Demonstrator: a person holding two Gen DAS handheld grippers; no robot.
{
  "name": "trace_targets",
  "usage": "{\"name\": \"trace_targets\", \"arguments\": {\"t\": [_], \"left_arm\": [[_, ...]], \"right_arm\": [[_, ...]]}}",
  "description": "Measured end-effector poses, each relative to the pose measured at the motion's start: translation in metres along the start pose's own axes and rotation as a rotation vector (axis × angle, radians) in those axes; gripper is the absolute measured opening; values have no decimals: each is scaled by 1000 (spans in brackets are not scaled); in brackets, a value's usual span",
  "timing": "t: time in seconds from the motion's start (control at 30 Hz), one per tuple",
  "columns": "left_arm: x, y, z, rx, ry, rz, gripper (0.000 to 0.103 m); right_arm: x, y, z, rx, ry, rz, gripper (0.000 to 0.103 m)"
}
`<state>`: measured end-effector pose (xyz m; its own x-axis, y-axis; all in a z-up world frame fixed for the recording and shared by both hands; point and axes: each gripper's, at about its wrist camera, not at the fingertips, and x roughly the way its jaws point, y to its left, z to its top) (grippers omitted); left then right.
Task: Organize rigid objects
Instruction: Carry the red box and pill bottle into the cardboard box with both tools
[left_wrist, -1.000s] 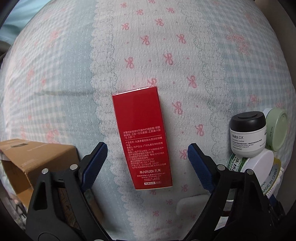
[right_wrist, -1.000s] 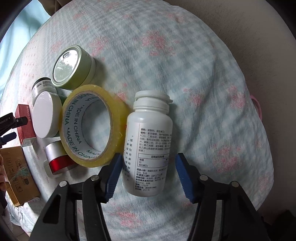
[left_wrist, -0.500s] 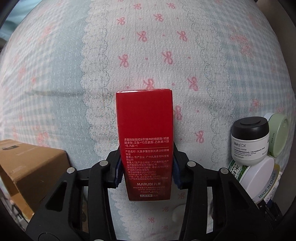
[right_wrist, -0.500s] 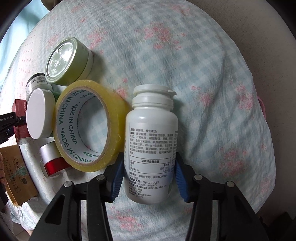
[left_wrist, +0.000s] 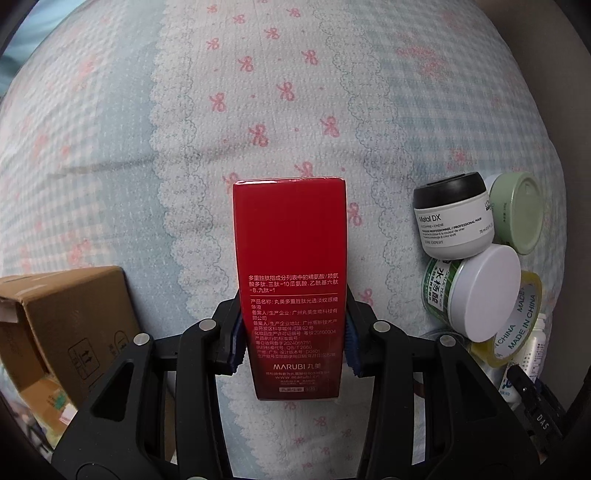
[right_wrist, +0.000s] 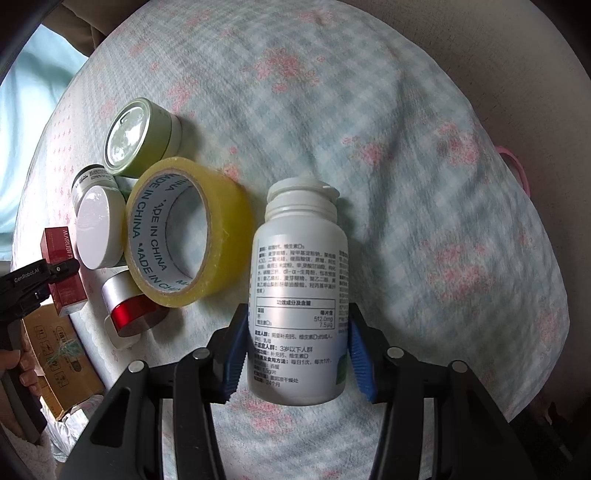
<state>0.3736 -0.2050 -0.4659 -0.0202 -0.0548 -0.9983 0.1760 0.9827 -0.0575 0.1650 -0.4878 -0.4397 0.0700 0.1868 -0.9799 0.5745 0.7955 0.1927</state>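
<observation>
My left gripper (left_wrist: 292, 334) is shut on a red Marubi box (left_wrist: 290, 266) and holds it above the patterned cloth (left_wrist: 258, 92). My right gripper (right_wrist: 298, 339) is shut on a white pill bottle (right_wrist: 299, 295), lifted off the cloth. The red box and the left gripper also show at the left edge of the right wrist view (right_wrist: 62, 269).
A yellow tape roll (right_wrist: 184, 232), a green tin (right_wrist: 142, 138), a white-lidded jar (right_wrist: 96, 227), a black-lidded Metal DX jar (left_wrist: 452, 221) and a red and silver jar (right_wrist: 127, 310) lie clustered together. A cardboard box (left_wrist: 55, 321) stands at the left.
Both grippers closed: the left on the red box, the right on the pill bottle. Both objects have since been lifted off the cloth.
</observation>
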Motion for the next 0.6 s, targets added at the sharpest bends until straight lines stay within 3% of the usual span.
{"name": "trace_targets", "arguments": {"t": [0.17,0.37,0.5,0.6], "left_arm": [[-39,6,-10,-3,-50,-44,38],[-115,28,-34,-4,-136,-89,38],[-153,38,-52,-4,-201,-112,38],[-189,67,-69,-8,-245,-134,38]], "right_arm": [[-32,-3,-4,-17,-62,10,46],[-84,2,-8,-31,-137,25,46],[-127,27,-29,-87,-202,28,46],[-163,60,-44,-143,-260,38,46]]}}
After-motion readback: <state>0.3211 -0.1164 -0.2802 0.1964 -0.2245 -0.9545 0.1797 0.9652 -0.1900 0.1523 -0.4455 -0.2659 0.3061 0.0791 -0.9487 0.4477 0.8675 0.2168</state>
